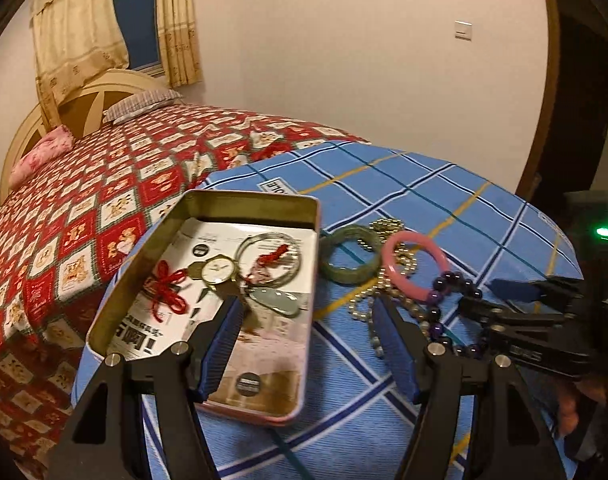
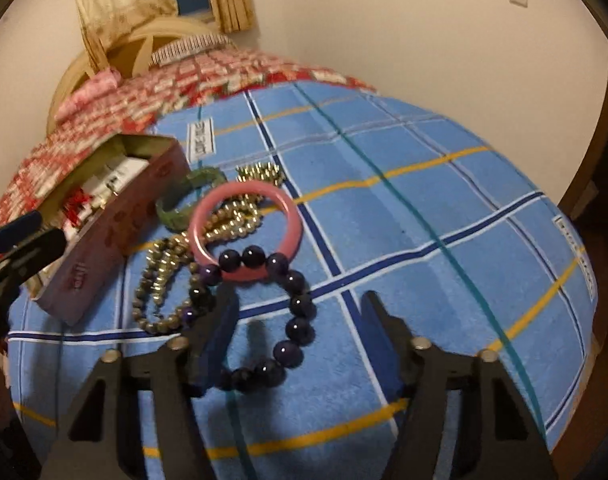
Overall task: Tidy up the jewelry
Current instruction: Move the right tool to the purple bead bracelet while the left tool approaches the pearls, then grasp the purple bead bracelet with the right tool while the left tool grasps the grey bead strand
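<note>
An open pink tin [image 1: 152,264] on the blue checked cloth holds a gold watch [image 1: 218,270], a clear bangle [image 1: 270,258], a jade pendant [image 1: 280,300] and a red knot [image 1: 166,288]. My left gripper [image 1: 308,312] is open and empty, its left finger over the tin. Beside the tin lie a green bangle [image 2: 184,200], a pink bangle [image 2: 246,232], gold bead strands [image 2: 240,216] and a purple bead bracelet [image 2: 288,304]. My right gripper [image 2: 300,312] is open, with its jaws on either side of the purple bracelet's near loop.
The cloth covers a round table [image 2: 444,208]. A bed with a red patterned quilt [image 1: 104,184] and pillows stands behind it on the left. A dark doorway [image 1: 584,100] is at the right.
</note>
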